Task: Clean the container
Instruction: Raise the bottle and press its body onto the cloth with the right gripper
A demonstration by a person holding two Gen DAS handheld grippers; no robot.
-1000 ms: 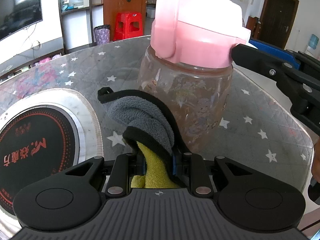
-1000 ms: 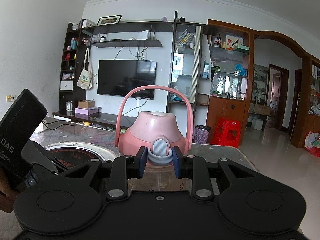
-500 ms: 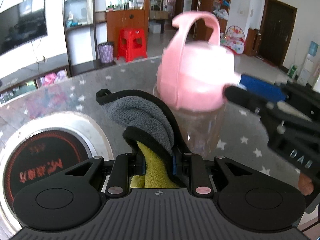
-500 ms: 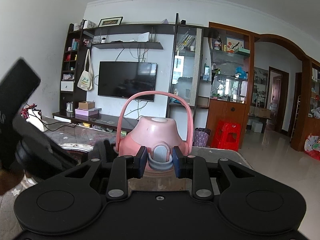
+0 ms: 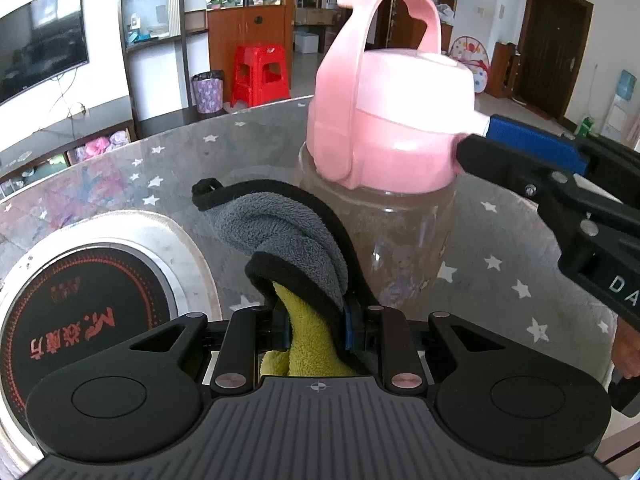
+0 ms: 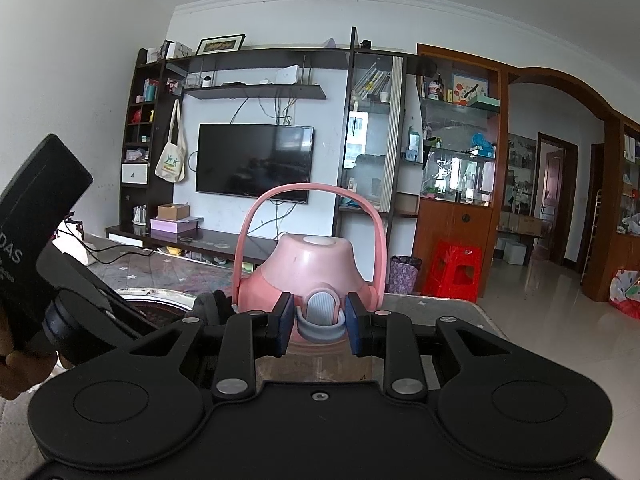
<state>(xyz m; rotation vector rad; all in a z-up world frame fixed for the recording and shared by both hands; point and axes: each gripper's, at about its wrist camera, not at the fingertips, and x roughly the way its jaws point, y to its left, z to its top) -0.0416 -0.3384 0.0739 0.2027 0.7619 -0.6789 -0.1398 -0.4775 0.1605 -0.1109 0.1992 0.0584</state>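
The left gripper point(image 5: 316, 330) is clamping a grey-and-yellow cloth point(image 5: 288, 240) beside the water bottle point(image 5: 396, 236); the right gripper point(image 6: 319, 322) is gripping the bottle's pink lid point(image 6: 310, 276) at its grey spout.

Upright pink-lidded clear container point(image 5: 394, 216)

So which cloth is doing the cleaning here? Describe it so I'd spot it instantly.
Start at the star-patterned table, by the clear bottle with the pink lid. The cloth sticks out of the left tool, against the bottle's side. It is fluffy grey outside, yellow inside, with a black hem.
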